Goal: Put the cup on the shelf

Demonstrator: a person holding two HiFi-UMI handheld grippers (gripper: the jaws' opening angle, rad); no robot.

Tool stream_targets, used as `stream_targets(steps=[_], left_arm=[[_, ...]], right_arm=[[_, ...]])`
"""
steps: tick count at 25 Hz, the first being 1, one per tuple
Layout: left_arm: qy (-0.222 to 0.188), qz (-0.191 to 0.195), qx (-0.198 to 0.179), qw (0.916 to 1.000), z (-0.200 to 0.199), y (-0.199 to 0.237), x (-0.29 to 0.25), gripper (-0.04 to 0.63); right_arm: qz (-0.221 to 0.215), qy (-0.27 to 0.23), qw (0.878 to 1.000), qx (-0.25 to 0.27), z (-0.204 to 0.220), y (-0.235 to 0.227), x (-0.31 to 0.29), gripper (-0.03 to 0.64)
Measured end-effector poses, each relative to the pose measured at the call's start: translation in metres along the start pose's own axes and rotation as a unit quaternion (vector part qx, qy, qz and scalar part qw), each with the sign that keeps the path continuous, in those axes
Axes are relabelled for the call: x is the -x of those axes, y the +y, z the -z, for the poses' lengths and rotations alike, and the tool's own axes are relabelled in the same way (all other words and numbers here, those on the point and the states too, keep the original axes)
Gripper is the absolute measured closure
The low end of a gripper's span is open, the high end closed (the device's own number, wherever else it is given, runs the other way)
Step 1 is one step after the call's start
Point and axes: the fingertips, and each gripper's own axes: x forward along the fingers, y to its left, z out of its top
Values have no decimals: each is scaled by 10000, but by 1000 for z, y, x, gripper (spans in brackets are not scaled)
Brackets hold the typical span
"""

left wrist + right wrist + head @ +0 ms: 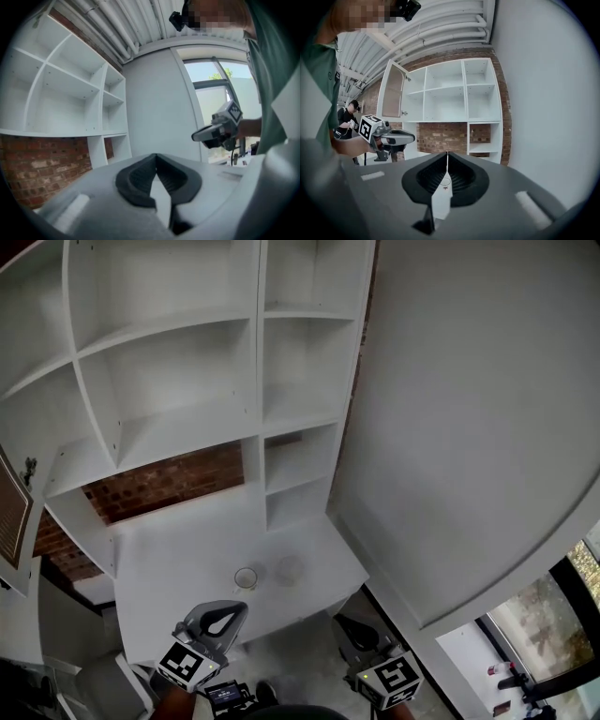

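Observation:
A small clear glass cup (246, 577) stands upright on the white counter (178, 559), near its front edge. Beside it on the right lies a faint round clear piece (289, 568). My left gripper (232, 610) hovers just in front of the cup, shut and empty, apart from it. My right gripper (345, 624) is low at the right, off the counter's front corner, also shut with nothing in it. In the left gripper view the jaws (157, 161) meet, and the right gripper (213, 133) shows beyond. In the right gripper view the jaws (446, 157) are together.
A white shelf unit (187, 418) with several open compartments rises behind the counter, over a strip of brick wall (159, 486). A large white panel (469, 427) stands at the right. A cupboard door (393, 91) hangs open at the left. A person (347, 119) stands far behind.

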Motion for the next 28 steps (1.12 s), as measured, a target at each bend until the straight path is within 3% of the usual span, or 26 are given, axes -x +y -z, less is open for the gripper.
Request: stream_targets(steps=[6, 14, 28], left_arm=[[115, -85, -18, 9999, 26, 57, 5, 594], [103, -131, 185, 9997, 42, 89, -17, 594], [584, -832, 183, 9946, 74, 137, -66, 594]], right_arm=[[94, -59, 9999, 81, -12, 1, -52, 603], [-6, 130, 9999, 97, -5, -18, -98, 600], [-698, 356, 9967, 199, 23, -82, -183, 598]])
